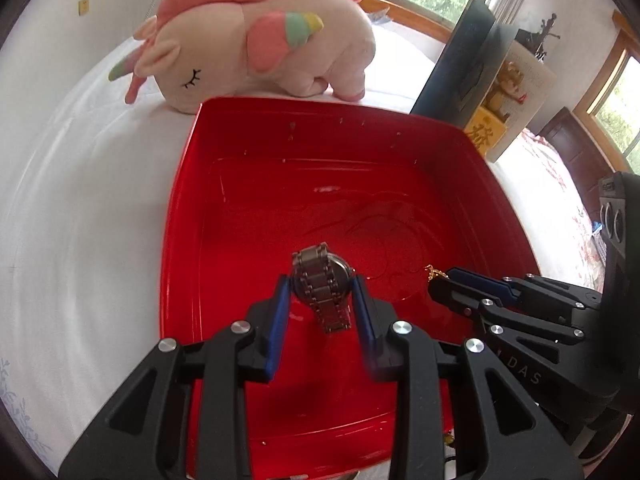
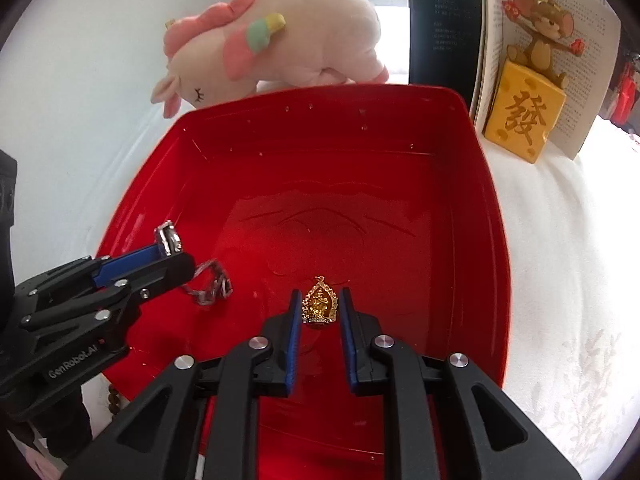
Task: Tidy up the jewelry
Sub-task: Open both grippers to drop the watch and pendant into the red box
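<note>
Two hand-held gripper loads: watch (image 1: 322, 280) left, pendant (image 2: 319, 303) right.

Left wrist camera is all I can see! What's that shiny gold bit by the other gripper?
Observer: It's part of a gold pendant sitting between the right gripper fingers. I can't tell whether they pinch it.
Operator: Is there more jewelry besides my watch?
Observer: Yes. Apart from the watch, some brown beads peek out just outside the red tray, at its near-left edge.
Operator: And the yellow thing by the book?
Observer: That's a cheese block with a brown mouse figure sitting on top.
</note>
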Demonstrator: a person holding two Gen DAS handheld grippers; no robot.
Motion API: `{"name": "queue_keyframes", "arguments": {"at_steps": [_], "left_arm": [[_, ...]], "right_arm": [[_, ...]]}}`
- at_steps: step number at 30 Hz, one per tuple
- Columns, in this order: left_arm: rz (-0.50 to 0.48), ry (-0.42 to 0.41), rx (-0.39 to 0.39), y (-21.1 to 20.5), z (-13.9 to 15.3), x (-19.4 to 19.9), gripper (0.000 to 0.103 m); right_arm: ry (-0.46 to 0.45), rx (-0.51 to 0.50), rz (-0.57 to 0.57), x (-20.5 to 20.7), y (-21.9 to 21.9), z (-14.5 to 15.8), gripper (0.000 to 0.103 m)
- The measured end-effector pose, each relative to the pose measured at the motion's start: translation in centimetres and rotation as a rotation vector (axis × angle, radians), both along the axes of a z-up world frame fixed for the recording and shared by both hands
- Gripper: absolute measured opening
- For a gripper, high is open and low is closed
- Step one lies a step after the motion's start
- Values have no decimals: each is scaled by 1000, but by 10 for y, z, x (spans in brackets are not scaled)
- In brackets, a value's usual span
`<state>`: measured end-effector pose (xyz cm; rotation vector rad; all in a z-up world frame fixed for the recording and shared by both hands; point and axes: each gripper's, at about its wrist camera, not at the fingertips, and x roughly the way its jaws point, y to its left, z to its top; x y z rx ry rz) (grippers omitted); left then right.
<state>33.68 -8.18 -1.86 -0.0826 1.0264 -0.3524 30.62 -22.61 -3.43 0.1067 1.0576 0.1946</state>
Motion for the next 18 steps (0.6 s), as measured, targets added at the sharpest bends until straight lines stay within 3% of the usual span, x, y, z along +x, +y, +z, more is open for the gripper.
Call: {"name": "queue_keyframes", "arguments": {"at_steps": [4, 7, 9, 12, 16, 18], "left_arm": [[-9, 14, -9, 1, -2, 0, 31], [-6, -16, -22, 5, 7, -5, 38], [10, -43, -36, 10, 16, -9, 53], [26, -85, -43, 19, 32, -18, 60], [50, -134, -55, 30, 52, -33, 72], [60, -165, -48, 32, 62, -39, 84]], "right_arm": [[-3, -10, 5, -1, 4, 0, 23], [-15, 1, -6, -4, 2, 6, 23], [-31, 9, -19, -8, 0, 12, 23], [-55, 20, -33, -11, -1, 24, 27], [-116, 11, -54, -26, -2, 44, 44], [-144, 1, -64, -36, -2, 52, 55]]}}
